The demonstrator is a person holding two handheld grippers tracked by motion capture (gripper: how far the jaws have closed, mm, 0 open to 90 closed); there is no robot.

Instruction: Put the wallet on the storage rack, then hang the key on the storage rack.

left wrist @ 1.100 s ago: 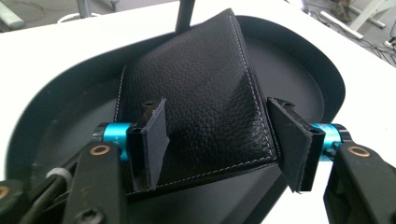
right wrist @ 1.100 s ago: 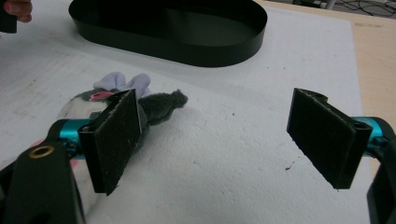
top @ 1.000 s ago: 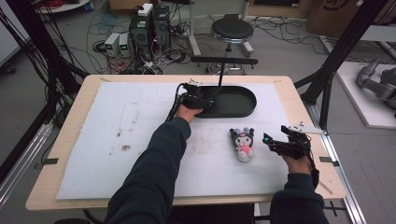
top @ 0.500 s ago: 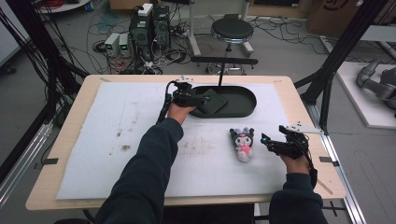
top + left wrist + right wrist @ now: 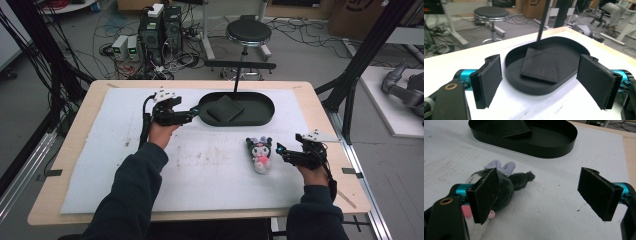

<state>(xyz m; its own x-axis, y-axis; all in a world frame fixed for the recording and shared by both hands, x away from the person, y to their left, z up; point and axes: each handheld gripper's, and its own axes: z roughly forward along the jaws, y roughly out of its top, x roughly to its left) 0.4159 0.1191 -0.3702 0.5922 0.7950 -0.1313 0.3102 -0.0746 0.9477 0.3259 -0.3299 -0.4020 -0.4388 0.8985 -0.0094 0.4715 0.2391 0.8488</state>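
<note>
A black oval tray (image 5: pixel 260 102) lies at the far middle of the white mat, with a flat black square pad (image 5: pixel 225 108) in its left half. My left gripper (image 5: pixel 192 116) hovers open just off the tray's left end, its jaws wide apart and pointing at the tray (image 5: pixel 564 50) and pad (image 5: pixel 540 65). A grey plush toy (image 5: pixel 260 152) with a purple bow and a pink patch lies on the mat near the right. My right gripper (image 5: pixel 281 150) is open just right of it. In the right gripper view the plush (image 5: pixel 504 182) sits behind the left jaw, not between the jaws.
A white mat (image 5: pixel 210 170) covers most of the wooden table (image 5: pixel 345 200). A thin black rod (image 5: pixel 236 80) rises at the tray's far rim. A stool (image 5: pixel 248 32), computer boxes (image 5: pixel 160 25) and cables lie on the floor beyond the far edge. Black frame posts (image 5: pixel 360 65) stand at the right.
My left gripper has drawn back to the left, from over the tray's left end to just outside it. The pad stays in the tray. Right gripper and plush have not moved.
</note>
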